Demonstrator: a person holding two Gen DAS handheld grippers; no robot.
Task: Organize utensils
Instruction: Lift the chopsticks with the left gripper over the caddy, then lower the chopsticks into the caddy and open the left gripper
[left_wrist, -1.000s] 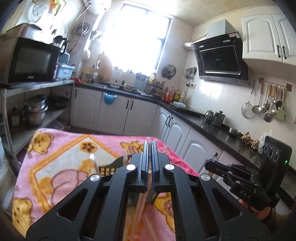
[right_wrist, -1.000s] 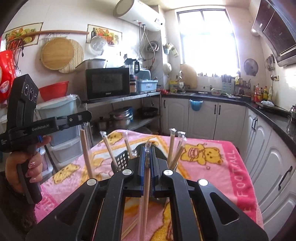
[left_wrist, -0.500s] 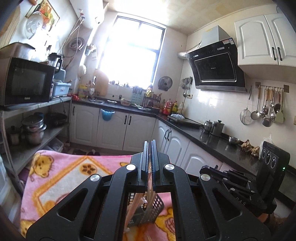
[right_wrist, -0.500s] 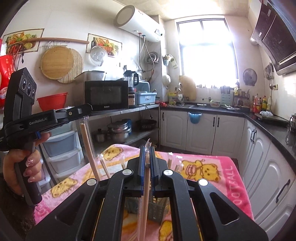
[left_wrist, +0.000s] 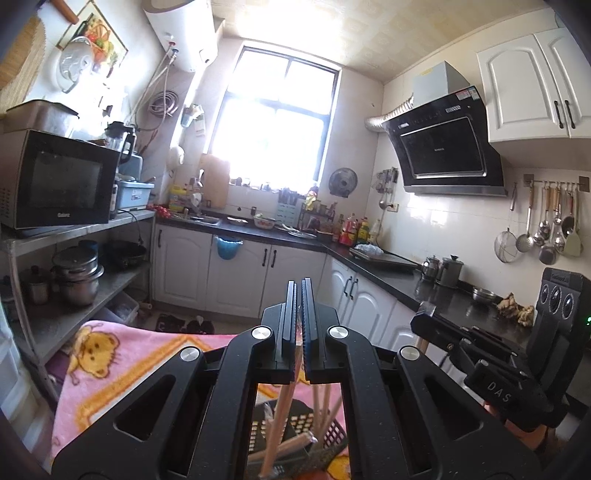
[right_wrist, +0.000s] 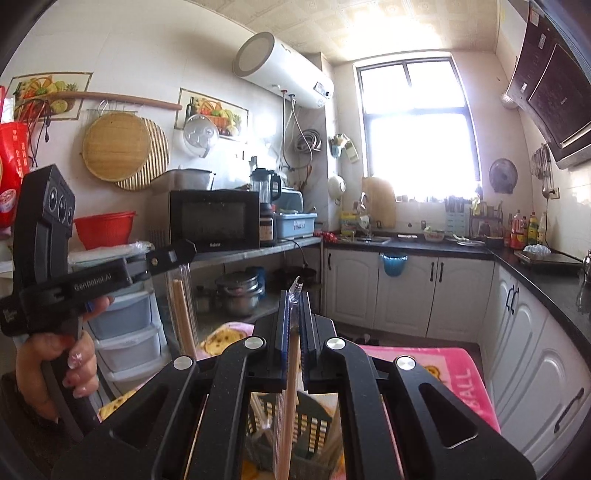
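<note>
Nearest in the left wrist view, the left gripper (left_wrist: 299, 314) has its two fingers clenched on a wrapped pair of wooden chopsticks (left_wrist: 277, 417), which hangs down from between them. Below it sits a black slotted basket (left_wrist: 295, 424), holding more chopsticks that lean against its far right side. The basket rests on a pink blanket (left_wrist: 110, 365) printed with yellow bears.

In the right wrist view, the right gripper (right_wrist: 294, 325) is also clamped on a wrapped pair of chopsticks (right_wrist: 290, 387). The clear wrapper tip pokes up above the fingers, and the sticks run down toward the basket (right_wrist: 314, 424), directly below. The pink blanket (right_wrist: 443, 369) spreads to the right beneath it.

At the left of this view, the person's left hand (right_wrist: 55, 373) grips the handle of the left gripper (right_wrist: 184, 254), held up beside the right one. Its pair of chopsticks (right_wrist: 183, 317) hangs nearly upright from its tip. In the left wrist view, the right gripper (left_wrist: 424, 314) shows at the right edge, near and at about the same height.

Farther off, on the left, a metal shelf (left_wrist: 85, 221) carries a black microwave (left_wrist: 55, 181), with steel pots (left_wrist: 75, 273) on the level below. White cabinets (left_wrist: 240, 269) under a dark counter (left_wrist: 388, 258) run along the far wall and down the right side. A bright window (left_wrist: 273, 136) fills the far wall, with a white water heater (left_wrist: 181, 33) high to its left. On the right wall are a black range hood (left_wrist: 443, 147) and a rail of hanging ladles (left_wrist: 543, 229).
</note>
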